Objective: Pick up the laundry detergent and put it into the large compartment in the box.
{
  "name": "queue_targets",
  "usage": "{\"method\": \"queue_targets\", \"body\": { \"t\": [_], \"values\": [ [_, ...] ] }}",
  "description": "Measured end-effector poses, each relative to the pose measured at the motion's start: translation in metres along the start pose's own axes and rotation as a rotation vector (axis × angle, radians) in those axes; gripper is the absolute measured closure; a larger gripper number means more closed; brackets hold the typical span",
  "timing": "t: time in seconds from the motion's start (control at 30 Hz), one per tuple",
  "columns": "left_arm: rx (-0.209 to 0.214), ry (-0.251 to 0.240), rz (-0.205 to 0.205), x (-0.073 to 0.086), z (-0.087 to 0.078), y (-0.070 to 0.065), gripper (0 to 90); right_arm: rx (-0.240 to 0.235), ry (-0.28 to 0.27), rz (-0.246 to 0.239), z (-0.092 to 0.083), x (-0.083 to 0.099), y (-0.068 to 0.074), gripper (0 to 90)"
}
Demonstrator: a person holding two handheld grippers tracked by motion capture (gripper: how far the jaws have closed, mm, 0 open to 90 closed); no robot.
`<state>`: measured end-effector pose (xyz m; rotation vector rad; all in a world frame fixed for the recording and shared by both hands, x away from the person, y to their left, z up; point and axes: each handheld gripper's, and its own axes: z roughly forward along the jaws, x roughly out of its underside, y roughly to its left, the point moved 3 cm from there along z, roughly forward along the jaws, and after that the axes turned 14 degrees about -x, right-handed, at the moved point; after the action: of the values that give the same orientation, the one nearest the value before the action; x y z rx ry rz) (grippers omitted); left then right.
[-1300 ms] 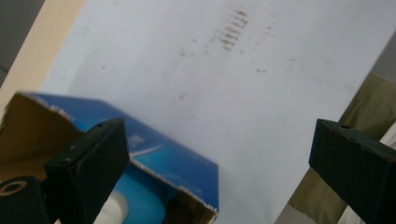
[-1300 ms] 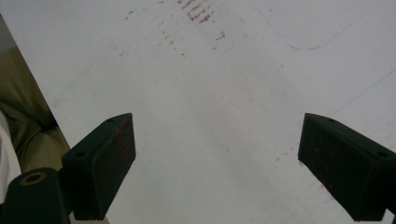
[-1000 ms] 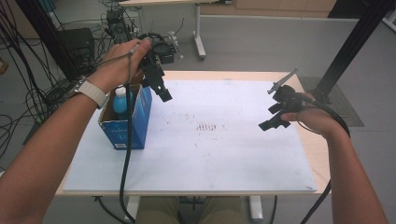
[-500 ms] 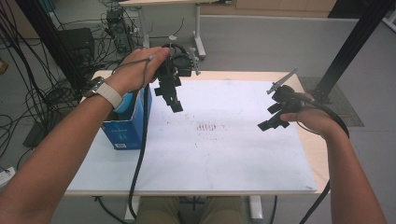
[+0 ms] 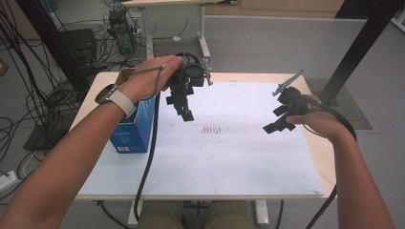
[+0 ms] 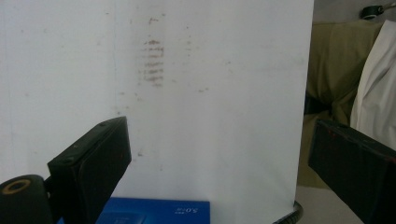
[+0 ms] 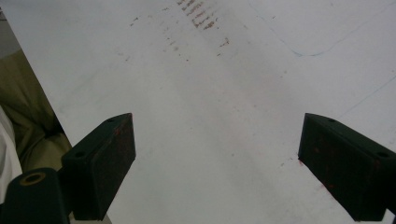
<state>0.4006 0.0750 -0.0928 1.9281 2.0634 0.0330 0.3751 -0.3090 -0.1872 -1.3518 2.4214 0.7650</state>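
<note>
Now 2 grippers: left gripper [image 5: 184,106], right gripper [image 5: 279,119], jaws apart; 1 blue box [image 5: 136,125]

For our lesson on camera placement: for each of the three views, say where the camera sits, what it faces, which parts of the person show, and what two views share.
High view: above the person's side, facing down on the white sheet and blue box; both forearms, left gripper, right gripper.
Left gripper view: rides the left gripper, facing the sheet towards the person's lap.
Right gripper view: rides the right gripper, facing the sheet.
Shared: the brown smudges.
</note>
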Motion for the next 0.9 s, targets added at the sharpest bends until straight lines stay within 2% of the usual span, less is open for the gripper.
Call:
{"method": "queue_targets", "body": {
  "t": [0.2,0.23,0.27,0.33,0.9],
  "values": [
    [0.0,-0.005,0.007,-0.002,0.006,-0.003,6.3,-0.002,0.001,0.0,0.002,0.0,-0.001,11.2],
    [-0.003,-0.003,0.024,-0.003,0.006,-0.002,6.3,-0.003,0.002,0.0,0.002,0.0,-0.001,11.2],
    [0.0,-0.008,0.005,-0.001,0.008,-0.003,6.3,-0.003,-0.001,-0.001,0.002,0.0,-0.001,11.2],
    [-0.007,-0.012,-0.001,0.0,0.011,-0.005,6.3,-0.004,-0.001,0.0,0.003,0.0,-0.001,11.2],
    [0.021,-0.037,0.007,-0.003,0.032,-0.013,5.9,-0.001,-0.003,0.003,0.003,0.002,0.0,11.2]
  ]
}}
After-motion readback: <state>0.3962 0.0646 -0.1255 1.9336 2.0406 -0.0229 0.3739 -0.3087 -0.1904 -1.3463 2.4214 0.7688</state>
